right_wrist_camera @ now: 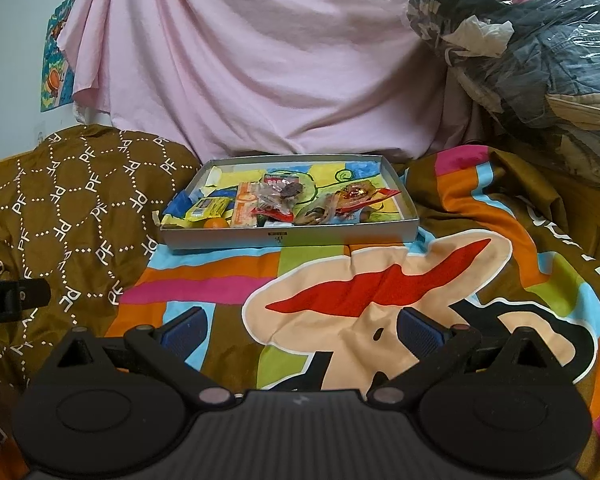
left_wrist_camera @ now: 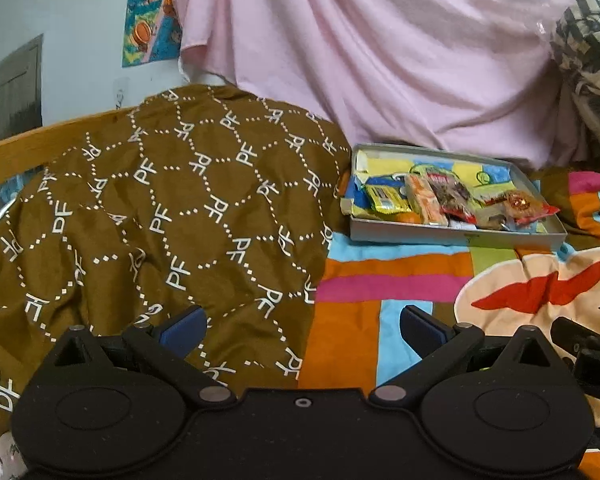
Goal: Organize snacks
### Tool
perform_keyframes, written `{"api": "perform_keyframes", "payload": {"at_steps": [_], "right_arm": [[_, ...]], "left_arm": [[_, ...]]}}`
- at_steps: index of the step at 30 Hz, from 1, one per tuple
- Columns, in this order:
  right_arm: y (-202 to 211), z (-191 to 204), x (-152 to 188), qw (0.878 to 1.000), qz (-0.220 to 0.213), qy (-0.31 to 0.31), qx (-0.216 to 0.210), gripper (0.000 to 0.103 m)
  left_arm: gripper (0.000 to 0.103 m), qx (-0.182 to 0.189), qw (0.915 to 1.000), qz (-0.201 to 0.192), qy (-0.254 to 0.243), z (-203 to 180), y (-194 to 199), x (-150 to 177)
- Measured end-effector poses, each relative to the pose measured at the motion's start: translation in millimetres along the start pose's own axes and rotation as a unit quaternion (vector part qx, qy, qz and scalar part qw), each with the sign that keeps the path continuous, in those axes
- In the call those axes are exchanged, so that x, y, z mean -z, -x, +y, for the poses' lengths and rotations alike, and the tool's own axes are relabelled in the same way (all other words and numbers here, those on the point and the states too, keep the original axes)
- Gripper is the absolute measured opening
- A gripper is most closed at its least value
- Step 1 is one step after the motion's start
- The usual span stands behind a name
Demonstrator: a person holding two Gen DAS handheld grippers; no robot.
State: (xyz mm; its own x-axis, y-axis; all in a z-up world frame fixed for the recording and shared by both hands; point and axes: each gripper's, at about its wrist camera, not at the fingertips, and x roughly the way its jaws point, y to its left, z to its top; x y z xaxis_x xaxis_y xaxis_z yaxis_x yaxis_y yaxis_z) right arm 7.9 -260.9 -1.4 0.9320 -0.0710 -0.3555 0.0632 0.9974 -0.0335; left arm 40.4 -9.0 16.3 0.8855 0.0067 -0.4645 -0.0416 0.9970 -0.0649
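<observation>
A shallow grey cardboard tray (right_wrist_camera: pixel 287 236) sits on a colourful bedspread and holds several snack packets: a yellow packet (right_wrist_camera: pixel 205 208), an orange packet (right_wrist_camera: pixel 245 204), a red-edged packet (right_wrist_camera: pixel 277 196) and a small orange fruit (right_wrist_camera: pixel 215 223). The tray also shows in the left wrist view (left_wrist_camera: pixel 456 238), at the right. My left gripper (left_wrist_camera: pixel 302 330) is open and empty, well short of the tray. My right gripper (right_wrist_camera: pixel 302 330) is open and empty over the bedspread, in front of the tray.
A brown patterned pillow (left_wrist_camera: pixel 159 216) lies left of the tray. A pink sheet (right_wrist_camera: pixel 259 60) hangs behind. A plastic-wrapped bundle of clothes (right_wrist_camera: pixel 532 60) sits at the back right. A wooden bed frame (left_wrist_camera: pixel 19 148) runs along the left.
</observation>
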Motion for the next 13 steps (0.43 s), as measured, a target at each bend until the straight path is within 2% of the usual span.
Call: {"api": "perform_keyframes", "payload": {"at_steps": [5,13], "right_arm": [[-0.4,0.3,-0.1,1.000,0.001,0.002,0.000,0.103],[-0.7,0.9,0.4,1.000,0.001,0.003,-0.001,0.103]], "left_arm": [[0.102,0.000,0.9998,0.009,0.015,5.0,-2.7,-0.8],[0.102,-0.005,0.9999,0.007,0.011,3.0,-2.2,-0.9]]}}
